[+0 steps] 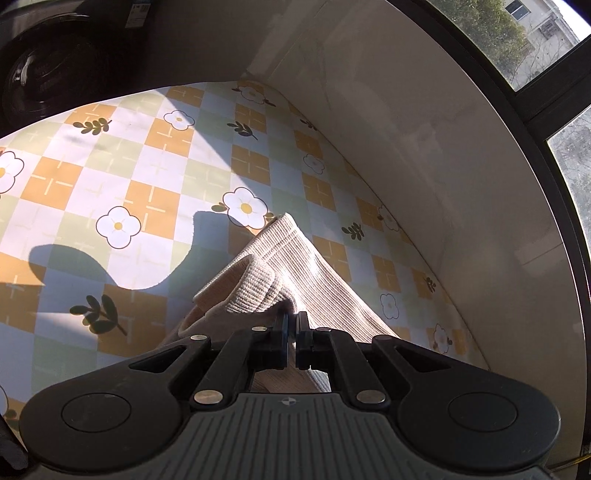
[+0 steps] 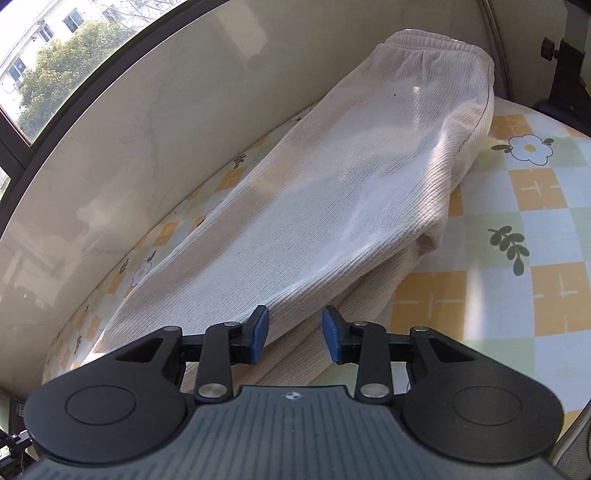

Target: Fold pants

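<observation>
the flowered checked tablecloth (image 1: 155,155) runs up against a pale wall (image 1: 406,129) under a window (image 2: 48,66), with wide open cloth on the side away from the wall. your cream ribbed pants (image 2: 332,184) lie along that wall, waistband at the far end. your left gripper (image 1: 293,332) has its jaws clamped on a cuff end. your right gripper (image 2: 295,332) hovers with jaws apart over the leg's edge.

No words or numbers can be read. A white sticker (image 1: 140,13) on the dark appliance at top left carries print too small to make out. Each tool's grey ribbed body bears only a small round emblem (image 2: 291,396).
</observation>
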`<state>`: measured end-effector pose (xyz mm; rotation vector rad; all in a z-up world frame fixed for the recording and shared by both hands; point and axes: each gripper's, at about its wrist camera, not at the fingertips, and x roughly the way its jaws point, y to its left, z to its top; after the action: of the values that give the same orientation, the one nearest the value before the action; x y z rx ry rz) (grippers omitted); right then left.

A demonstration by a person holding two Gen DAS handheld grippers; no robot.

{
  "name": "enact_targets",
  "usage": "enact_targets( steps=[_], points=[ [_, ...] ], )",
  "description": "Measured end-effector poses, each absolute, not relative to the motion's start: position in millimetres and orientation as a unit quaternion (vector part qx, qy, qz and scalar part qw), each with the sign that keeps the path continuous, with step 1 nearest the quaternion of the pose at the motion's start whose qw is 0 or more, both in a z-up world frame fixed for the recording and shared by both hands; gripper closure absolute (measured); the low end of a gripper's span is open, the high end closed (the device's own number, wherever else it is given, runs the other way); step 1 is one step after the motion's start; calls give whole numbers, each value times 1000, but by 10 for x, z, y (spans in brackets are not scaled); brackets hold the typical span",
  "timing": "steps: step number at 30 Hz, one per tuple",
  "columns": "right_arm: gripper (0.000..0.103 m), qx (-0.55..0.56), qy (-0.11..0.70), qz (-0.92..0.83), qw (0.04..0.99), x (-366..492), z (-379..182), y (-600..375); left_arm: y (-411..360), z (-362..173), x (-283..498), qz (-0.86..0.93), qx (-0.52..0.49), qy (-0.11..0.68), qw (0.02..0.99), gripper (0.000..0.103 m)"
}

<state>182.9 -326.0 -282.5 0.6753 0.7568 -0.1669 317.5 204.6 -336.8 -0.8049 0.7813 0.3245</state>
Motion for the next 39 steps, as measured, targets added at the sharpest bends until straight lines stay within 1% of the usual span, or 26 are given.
enact_targets(
  steps=[8,13,19,23,24,25,27,28,29,30,31,32,36,39],
  points=[
    [67,322,383,-30,866,1892,-2949,-3085,2044,-3337,3332,152,-374,371,836,99],
    [66,352,358,-52,863,2149,-2888,-3257,2031,-3406,3441,155,-356,390,835,99],
    [66,360,388,-75,845,2454,-3033,-3311,2056,-3534,3511,154,-346,409,830,99],
    [66,374,390,-83,837,2505,-3099,-3285,2087,-3618,3552,155,-349,420,824,98],
    [65,379,390,-86,835,2508,-3106,-3282,2091,-3633,3567,155,-349,422,822,98],
    [61,387,389,-87,832,2496,-3107,-3278,2091,-3644,3578,155,-349,424,822,98],
    [59,401,389,-89,825,2525,-3099,-3308,2089,-3664,3602,155,-346,426,821,98],
    [60,409,388,-90,821,2534,-3094,-3325,2088,-3675,3611,156,-346,428,820,98],
    [63,420,384,-92,817,2536,-3086,-3347,2089,-3687,3620,157,-346,430,819,98],
    [75,430,377,-94,815,2525,-3077,-3369,2091,-3700,3627,158,-347,432,817,98],
    [83,443,367,-95,812,2505,-3068,-3407,2095,-3711,3631,159,-348,433,816,98],
    [85,454,361,-94,809,2495,-3065,-3442,2100,-3720,3634,160,-350,434,815,98],
    [84,451,359,-87,812,2483,-3024,-3460,2114,-3747,3641,159,-353,439,811,98],
    [81,455,367,-84,807,2483,-3084,-3459,2134,-3769,3633,160,-363,442,805,95]
  ],
)
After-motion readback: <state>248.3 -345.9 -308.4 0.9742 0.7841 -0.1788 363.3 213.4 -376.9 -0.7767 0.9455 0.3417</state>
